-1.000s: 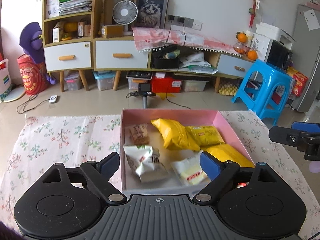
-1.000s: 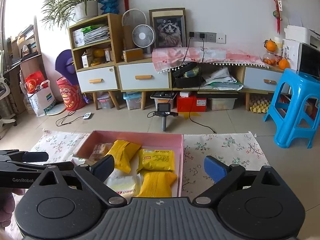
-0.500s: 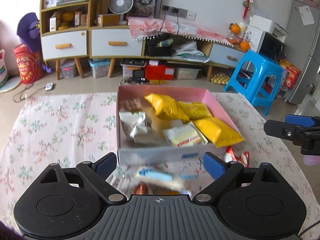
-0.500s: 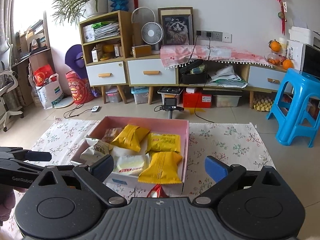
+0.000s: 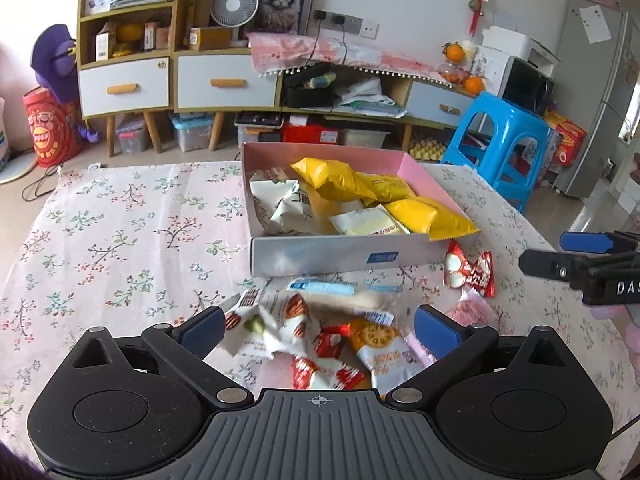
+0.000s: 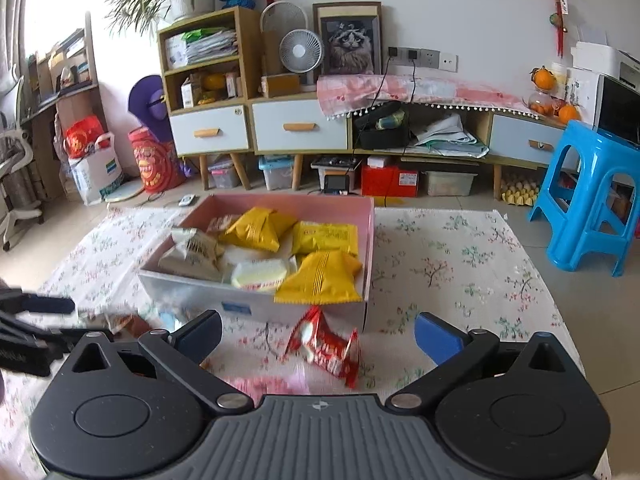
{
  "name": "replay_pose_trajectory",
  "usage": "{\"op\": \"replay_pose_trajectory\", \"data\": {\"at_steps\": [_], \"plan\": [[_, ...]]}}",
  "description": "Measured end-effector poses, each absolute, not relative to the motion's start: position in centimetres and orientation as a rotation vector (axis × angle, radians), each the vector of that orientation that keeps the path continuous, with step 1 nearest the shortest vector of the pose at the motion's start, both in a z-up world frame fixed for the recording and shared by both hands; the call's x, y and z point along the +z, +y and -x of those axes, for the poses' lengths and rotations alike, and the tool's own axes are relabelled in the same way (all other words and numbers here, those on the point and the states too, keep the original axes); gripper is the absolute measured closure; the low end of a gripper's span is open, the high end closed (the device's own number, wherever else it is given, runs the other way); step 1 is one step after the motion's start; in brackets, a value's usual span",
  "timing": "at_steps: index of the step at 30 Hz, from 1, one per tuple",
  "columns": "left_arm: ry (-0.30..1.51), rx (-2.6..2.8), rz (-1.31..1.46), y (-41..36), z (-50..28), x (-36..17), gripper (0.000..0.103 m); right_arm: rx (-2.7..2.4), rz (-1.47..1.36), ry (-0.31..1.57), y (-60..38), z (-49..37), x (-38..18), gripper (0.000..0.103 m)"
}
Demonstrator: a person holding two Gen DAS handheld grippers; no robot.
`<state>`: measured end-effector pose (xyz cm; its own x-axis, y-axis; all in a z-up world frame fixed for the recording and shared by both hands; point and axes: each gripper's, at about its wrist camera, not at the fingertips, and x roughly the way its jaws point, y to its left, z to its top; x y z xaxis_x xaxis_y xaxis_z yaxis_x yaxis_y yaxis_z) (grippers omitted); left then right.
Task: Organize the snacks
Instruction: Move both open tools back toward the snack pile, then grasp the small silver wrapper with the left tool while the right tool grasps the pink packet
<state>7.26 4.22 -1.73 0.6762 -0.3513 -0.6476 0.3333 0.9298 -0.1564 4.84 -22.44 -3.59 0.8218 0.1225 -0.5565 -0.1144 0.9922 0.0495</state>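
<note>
The step in hand looks like choosing the next loose snack to pick up; both grippers hang above the cloth short of the box, jaws wide and empty. The box already holds yellow packs and white packs; the loose pile lies on the cloth just in front of it, right between the fingers of the left gripper; a red pack lies between those of the right gripper, near the box's front wall. The next move probably calls for lowering one gripper onto a single wrapper, closing on its edge without dragging the neighbours, then lifting it over the wall. A second ago both cameras sat closer over the box and the pile was out of view; both have since drawn back toward the near edge.
</note>
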Motion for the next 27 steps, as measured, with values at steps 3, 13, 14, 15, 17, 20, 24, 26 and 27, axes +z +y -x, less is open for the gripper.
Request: {"op": "replay_pose_trajectory", "data": {"at_steps": [3, 13, 14, 15, 17, 20, 24, 26, 27], "plan": [[0.732, -0.400, 0.003, 4.6, -6.6, -2.4, 0.001, 0.142, 0.030, 0.607, -21.9, -4.1, -4.3, 0.009], [0.788, -0.446, -0.042, 5.3, -4.6, -4.5, 0.001, 0.201, 0.149, 0.654, -20.8, -2.6, -5.9, 0.009], [0.796, -0.453, -0.047, 5.3, -4.3, -4.6, 0.001, 0.214, 0.161, 0.661, -20.6, -2.5, -6.1, 0.009], [0.807, -0.457, -0.054, 5.2, -4.1, -4.6, 0.001, 0.224, 0.174, 0.666, -20.5, -2.4, -6.3, 0.009], [0.842, -0.441, -0.074, 4.6, -3.5, -4.7, 0.001, 0.246, 0.204, 0.676, -20.1, -2.2, -6.7, 0.009], [0.903, -0.419, -0.078, 3.9, -2.5, -5.0, 0.001, 0.275, 0.237, 0.691, -19.7, -2.2, -7.2, 0.009], [1.007, -0.410, -0.017, 3.3, -1.8, -5.7, 0.002, 0.281, 0.255, 0.715, -19.6, -3.0, -7.6, 0.009], [1.031, -0.409, 0.010, 3.0, -1.6, -6.0, 0.004, 0.313, 0.255, 0.718, -19.6, -3.4, -7.6, 0.011], [1.035, -0.408, 0.017, 2.8, -1.5, -6.0, 0.004, 0.342, 0.262, 0.717, -19.5, -3.6, -7.5, 0.013]]}}
